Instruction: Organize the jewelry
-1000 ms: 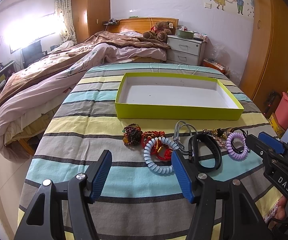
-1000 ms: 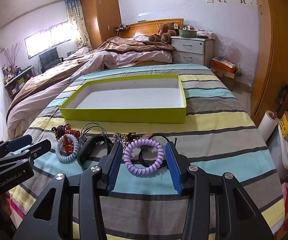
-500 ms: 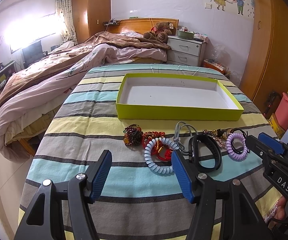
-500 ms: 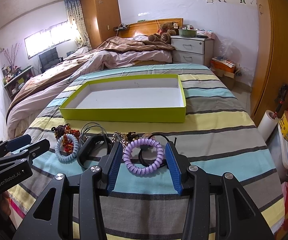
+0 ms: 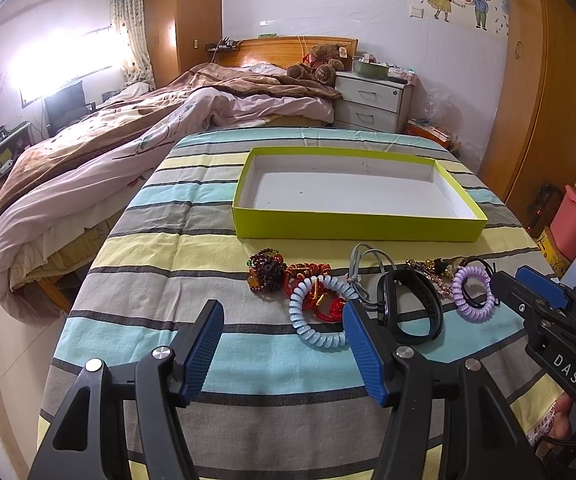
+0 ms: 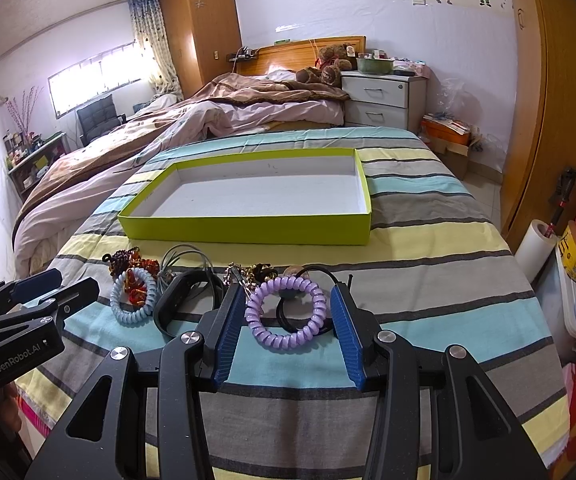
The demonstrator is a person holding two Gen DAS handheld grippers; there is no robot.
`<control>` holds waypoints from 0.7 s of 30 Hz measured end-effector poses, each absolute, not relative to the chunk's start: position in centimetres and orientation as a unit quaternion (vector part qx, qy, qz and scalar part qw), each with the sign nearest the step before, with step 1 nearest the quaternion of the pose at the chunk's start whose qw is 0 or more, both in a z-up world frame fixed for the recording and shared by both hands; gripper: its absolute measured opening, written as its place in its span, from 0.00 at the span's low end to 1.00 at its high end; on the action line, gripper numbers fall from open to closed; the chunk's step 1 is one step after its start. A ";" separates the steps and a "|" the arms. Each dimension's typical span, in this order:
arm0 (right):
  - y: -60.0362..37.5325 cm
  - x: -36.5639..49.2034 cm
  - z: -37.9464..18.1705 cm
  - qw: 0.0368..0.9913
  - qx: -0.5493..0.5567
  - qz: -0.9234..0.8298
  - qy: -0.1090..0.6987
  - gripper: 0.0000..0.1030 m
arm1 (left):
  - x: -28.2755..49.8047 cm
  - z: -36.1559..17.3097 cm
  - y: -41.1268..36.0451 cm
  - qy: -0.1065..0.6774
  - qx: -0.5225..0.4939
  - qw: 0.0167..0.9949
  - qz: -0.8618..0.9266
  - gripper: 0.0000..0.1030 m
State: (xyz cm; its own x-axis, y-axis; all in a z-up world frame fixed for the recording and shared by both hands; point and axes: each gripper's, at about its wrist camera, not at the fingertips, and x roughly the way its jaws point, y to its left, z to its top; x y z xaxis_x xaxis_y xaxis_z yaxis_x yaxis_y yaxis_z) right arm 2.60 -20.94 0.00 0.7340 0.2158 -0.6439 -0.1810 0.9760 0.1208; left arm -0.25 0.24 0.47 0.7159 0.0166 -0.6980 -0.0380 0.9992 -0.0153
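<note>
Barely anything has moved since a second ago: the left gripper (image 5: 283, 344) has crept a touch, so the jewelry sits a shade further right between its fingers, and the right gripper (image 6: 288, 320) holds where it was. Both sets of fingers stand wide apart, gripping nothing. The right fingers straddle the purple coil (image 6: 285, 314), which lies on the striped cloth of the table (image 6: 428, 280), near side of the green tray (image 6: 247, 228), and the tray is bare inside. Here's the risk: a thin black band (image 6: 288, 312) lies under and through that coil, so a squeeze could drag it along or pinch only the springy loop, which may squirm out. Just left of the coil is the black strap (image 6: 185, 300), then the blue coil (image 6: 133, 300) tangled over red beads (image 5: 312, 284) and touching a grey cord (image 5: 362, 260); lifting one could tow its neighbours. The soft cloth could bunch under the tips too. Readable writing: "GenRobot.AI" on the left gripper's body, "DAS" on the right gripper's as seen by the left camera.
</note>
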 end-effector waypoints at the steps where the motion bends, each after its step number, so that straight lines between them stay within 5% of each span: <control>1: -20.9 2.6 0.0 0.931 0.025 0.107 0.349 0.44 | -0.3 0.5 0.3 0.377 -0.015 0.926 0.015 0.60; 21: -21.3 2.3 0.4 0.932 0.025 0.105 0.345 0.44 | 0.1 0.5 1.0 0.384 -0.024 0.923 -0.005 0.60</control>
